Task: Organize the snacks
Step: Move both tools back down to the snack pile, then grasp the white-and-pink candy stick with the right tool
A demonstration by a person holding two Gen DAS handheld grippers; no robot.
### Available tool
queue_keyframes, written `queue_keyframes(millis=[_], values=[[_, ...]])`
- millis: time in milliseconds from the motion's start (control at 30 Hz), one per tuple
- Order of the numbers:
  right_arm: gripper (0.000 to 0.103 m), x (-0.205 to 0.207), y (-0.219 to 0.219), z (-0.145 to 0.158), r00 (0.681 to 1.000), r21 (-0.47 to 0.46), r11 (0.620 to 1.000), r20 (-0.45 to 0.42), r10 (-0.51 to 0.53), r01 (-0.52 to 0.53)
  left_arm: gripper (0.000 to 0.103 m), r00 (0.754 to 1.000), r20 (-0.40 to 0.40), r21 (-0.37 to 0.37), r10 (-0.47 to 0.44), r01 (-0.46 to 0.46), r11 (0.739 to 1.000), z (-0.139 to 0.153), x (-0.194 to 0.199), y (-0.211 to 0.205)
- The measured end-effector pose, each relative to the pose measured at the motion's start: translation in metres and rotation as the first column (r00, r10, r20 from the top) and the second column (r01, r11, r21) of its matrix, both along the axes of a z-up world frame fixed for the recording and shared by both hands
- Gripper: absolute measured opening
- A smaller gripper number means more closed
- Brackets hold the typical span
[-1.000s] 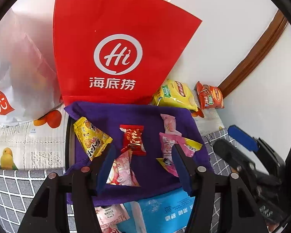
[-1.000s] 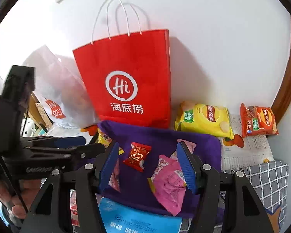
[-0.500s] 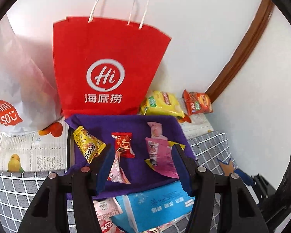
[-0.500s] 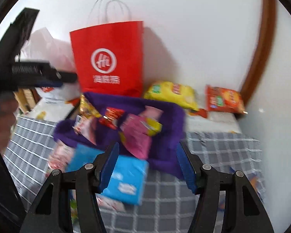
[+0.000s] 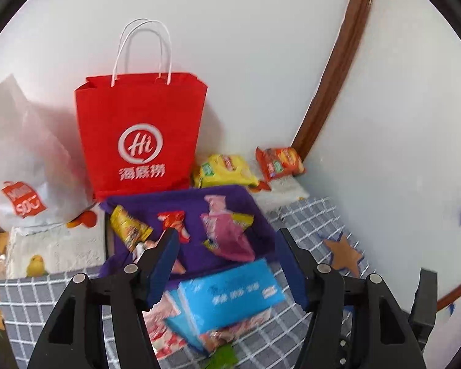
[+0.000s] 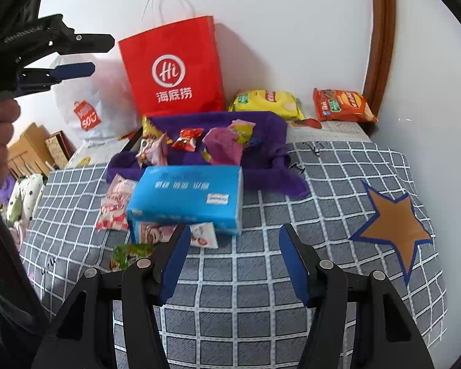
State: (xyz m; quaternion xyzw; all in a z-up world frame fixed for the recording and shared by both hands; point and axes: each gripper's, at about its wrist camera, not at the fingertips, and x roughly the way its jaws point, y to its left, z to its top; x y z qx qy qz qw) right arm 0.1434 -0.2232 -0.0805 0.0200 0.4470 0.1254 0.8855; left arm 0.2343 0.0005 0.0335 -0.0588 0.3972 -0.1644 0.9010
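Observation:
A purple cloth (image 5: 196, 255) (image 6: 267, 166) carries several small snacks: a yellow packet (image 5: 129, 227), a red candy (image 5: 172, 220) (image 6: 187, 138) and a pink packet (image 5: 227, 236) (image 6: 224, 144). In front of it a blue tissue box (image 5: 227, 292) (image 6: 187, 193) lies on pink-white packets (image 6: 115, 203). My left gripper (image 5: 225, 236) hovers above the box, its jaws opening with nothing between them. It shows at the upper left of the right wrist view (image 6: 103, 56). My right gripper (image 6: 234, 229) is open and empty over the checked cloth, short of the box.
A red paper bag (image 5: 138, 135) (image 6: 172, 67) and a white plastic bag (image 5: 21, 169) stand against the wall. Behind the cloth lie a yellow chips bag (image 6: 267, 101) and an orange chips bag (image 6: 341, 106). A green packet (image 6: 129, 255) lies near my right gripper. A star patch (image 6: 396, 227) marks the checked cover.
Both grippers have drawn back from the purple cloth. The left one rose, its jaws a little wider. The right one slid back over the checked cover, and the tissue box now lies ahead of it.

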Motion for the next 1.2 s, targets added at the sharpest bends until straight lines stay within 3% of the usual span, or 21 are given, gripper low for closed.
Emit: queue_keyframes(millis=[167, 433, 500, 567, 700, 833, 1067, 1133, 1200], values=[[0.06, 0.001, 0.023, -0.026, 0.998, 0.054, 0.997, -0.043, 0.052, -0.05, 0.062, 0.998, -0.033, 0.08, 0.049, -0.047, 0.996, -0.025, -0.024, 0.021], [0.06, 0.009, 0.057, -0.062, 0.99, 0.098, 0.99, -0.088, 0.114, -0.105, 0.062, 0.98, -0.132, 0.075, 0.147, -0.138, 0.988, -0.087, -0.062, 0.072], [0.046, 0.011, 0.065, -0.063, 0.991, 0.073, 0.99, -0.061, 0.121, -0.117, 0.062, 0.974, -0.151, 0.078, 0.168, -0.158, 0.984, -0.099, -0.069, 0.082], [0.041, 0.016, 0.07, -0.063, 0.99, 0.055, 0.99, -0.058, 0.13, -0.127, 0.062, 0.971, -0.161, 0.08, 0.178, -0.167, 0.983, -0.105, -0.073, 0.086], [0.041, 0.025, 0.077, -0.064, 0.983, 0.075, 0.982, -0.047, 0.175, -0.171, 0.062, 0.968, -0.167, 0.067, 0.187, -0.178, 0.982, -0.114, -0.078, 0.093], [0.04, 0.034, 0.082, -0.068, 0.981, 0.023, 0.981, -0.005, 0.193, -0.193, 0.062, 0.969, -0.169, 0.016, 0.179, -0.179, 0.984, -0.12, -0.081, 0.099], [0.04, 0.043, 0.081, -0.086, 0.961, 0.031, 0.963, -0.065, 0.268, -0.266, 0.062, 0.971, -0.182, 0.027, 0.156, -0.154, 0.988, -0.132, -0.078, 0.092], [0.042, 0.042, 0.082, -0.086, 0.952, 0.032, 0.955, -0.075, 0.297, -0.295, 0.062, 0.971, -0.184, 0.015, 0.154, -0.154, 0.988, -0.134, -0.078, 0.094], [0.052, 0.041, 0.084, -0.084, 0.943, 0.029, 0.946, -0.076, 0.324, -0.322, 0.062, 0.969, -0.19, 0.004, 0.155, -0.157, 0.988, -0.136, -0.077, 0.096]])
